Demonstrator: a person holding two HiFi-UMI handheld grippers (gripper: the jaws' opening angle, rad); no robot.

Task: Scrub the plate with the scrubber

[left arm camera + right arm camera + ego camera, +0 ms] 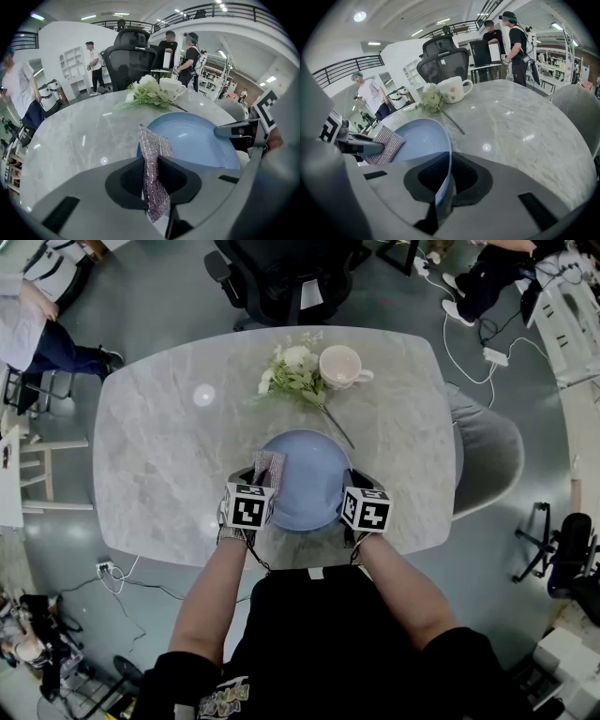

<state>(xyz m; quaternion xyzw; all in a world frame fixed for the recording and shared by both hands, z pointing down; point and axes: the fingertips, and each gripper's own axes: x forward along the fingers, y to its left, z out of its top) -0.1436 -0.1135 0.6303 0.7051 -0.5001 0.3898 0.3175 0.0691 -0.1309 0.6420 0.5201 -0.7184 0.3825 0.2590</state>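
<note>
A light blue plate [305, 479] lies on the marble table near its front edge. My right gripper [359, 486] is shut on the plate's right rim [446, 164], which runs between its jaws. My left gripper [260, 476] is shut on a silvery mesh scrubber [154, 173]; the scrubber [269, 468] stands upright at the plate's left rim. In the right gripper view the scrubber [384, 144] rests by the plate's far edge, and the plate [419, 140] is tilted up slightly on my side.
A bunch of white flowers [296, 373] and a cream mug [341, 367] lie behind the plate. A black office chair [281, 277] stands beyond the table, a grey chair [487, 456] at its right. People stand and sit around the room.
</note>
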